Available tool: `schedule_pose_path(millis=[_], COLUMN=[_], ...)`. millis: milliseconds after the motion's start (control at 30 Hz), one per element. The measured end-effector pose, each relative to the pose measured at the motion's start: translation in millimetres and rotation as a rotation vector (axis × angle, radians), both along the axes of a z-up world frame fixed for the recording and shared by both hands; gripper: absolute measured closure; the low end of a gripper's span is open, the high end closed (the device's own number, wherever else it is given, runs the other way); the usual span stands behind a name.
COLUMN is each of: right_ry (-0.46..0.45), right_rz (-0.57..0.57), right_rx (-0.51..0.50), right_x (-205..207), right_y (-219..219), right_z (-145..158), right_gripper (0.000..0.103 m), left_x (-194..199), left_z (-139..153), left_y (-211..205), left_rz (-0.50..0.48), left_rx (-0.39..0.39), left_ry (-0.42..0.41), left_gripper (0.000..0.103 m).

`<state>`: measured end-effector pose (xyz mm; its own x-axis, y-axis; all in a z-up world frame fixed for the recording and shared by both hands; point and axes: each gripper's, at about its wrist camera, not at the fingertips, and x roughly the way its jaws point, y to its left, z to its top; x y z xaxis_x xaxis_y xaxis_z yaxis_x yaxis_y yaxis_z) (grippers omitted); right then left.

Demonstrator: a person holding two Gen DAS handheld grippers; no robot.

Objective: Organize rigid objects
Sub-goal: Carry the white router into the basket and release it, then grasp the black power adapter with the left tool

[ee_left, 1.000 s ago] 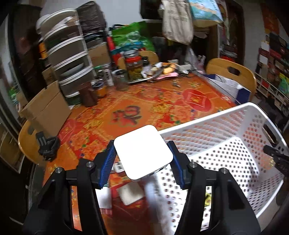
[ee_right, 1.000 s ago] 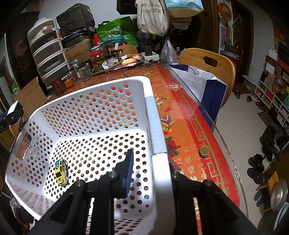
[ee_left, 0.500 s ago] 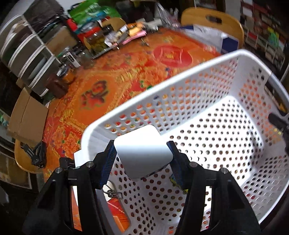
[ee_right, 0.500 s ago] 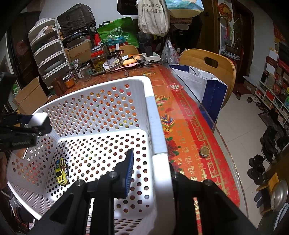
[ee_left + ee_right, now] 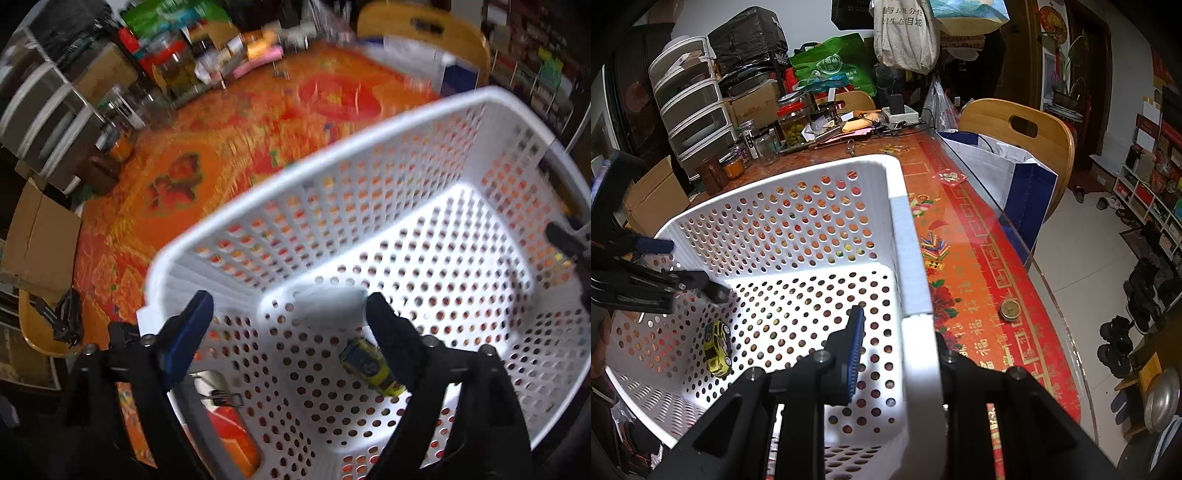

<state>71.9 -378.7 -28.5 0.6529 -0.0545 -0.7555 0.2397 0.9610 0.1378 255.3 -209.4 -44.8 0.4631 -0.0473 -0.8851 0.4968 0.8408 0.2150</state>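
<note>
Left hand-held gripper [image 5: 288,314]: jaws spread wide and empty over the white basket [image 5: 369,122]; 0.5 s ago they pinched a white square box.
White box [image 5: 327,301]: a blurred pale shape on the basket floor near the corner, apparently just let go.
Right hand-held gripper [image 5: 897,350]: clamped on the basket's rim, steadying it as before.
Yellow toy car [image 5: 717,349]: lies on the basket floor, beside the drop spot.
Bench [image 5: 975,258]: 1 coin [image 5: 1009,309] remains outside.
Meaning: 2 items now binned; left hand free for the next.
</note>
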Motion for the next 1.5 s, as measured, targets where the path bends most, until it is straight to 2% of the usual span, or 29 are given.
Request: schedule_pose_path(millis=[100,167,233,267,367,467,567,667,733,933,1100,1167,1233,1300,1367,1400,1500], right_ry=[0.001,0.006,0.006,0.005,0.004,0.004,0.005,0.007,0.009,0.014,0.013,0.013,0.013,0.013,0.012,0.011,0.009], right_rz=[0.000,-0.001,-0.002,-0.002,-0.003,-0.005,-0.005,-0.004,-0.005,-0.007,-0.007,-0.006,-0.006,-0.006,-0.005,-0.004,-0.002], right_rx=[0.002,-0.002,-0.004,-0.004,-0.007,-0.007,-0.006,-0.008,-0.009,-0.014,-0.014,-0.013,-0.014,-0.013,-0.013,-0.012,-0.011], right_x=[-1,0,1,1,1,1,2,2,2,2,2,2,3,2,2,2,2], right_y=[-1,-1,-1,-1,-1,-1,-1,-1,-2,-1,0,-1,-1,-1,-1,-1,0], right_z=[0,0,0,0,0,0,0,0,0,0,0,0,0,0,0,0,0], right_gripper=[0.081,0.082,0.082,0.082,0.082,0.082,0.082,0.082,0.082,0.082,0.082,0.082,0.082,0.082,0.082,0.082,0.082], left_x=[-15,-19,-15,-10,17,43,61,68,74,88,95,93,92,89,84,83,78], left_z=[50,74,88,88,68,24,-12,-40,-55,-78,-96,-96,-93,-89,-84,-81,-72], left_y=[47,85,131,148,207,251,279,286,286,292,280,280,278,272,269,268,268], left_rz=[0.052,0.101,0.198,0.240,0.361,0.469,0.533,0.543,0.553,0.581,0.580,0.585,0.572,0.567,0.564,0.562,0.558], left_rx=[-0.154,-0.222,-0.227,-0.216,-0.226,-0.209,-0.203,-0.232,-0.215,-0.250,-0.243,-0.252,-0.262,-0.213,-0.197,-0.199,-0.194], left_ry=[-0.148,-0.203,-0.270,-0.278,-0.213,-0.134,-0.101,-0.038,-0.022,0.025,0.030,0.034,0.031,0.006,-0.017,-0.020,-0.037], left_gripper=[0.017,0.002,0.000,0.000,0.000,0.000,0.000,0.000,0.000,0.003,0.006,0.012,0.033,0.037,0.043,0.051,0.052])
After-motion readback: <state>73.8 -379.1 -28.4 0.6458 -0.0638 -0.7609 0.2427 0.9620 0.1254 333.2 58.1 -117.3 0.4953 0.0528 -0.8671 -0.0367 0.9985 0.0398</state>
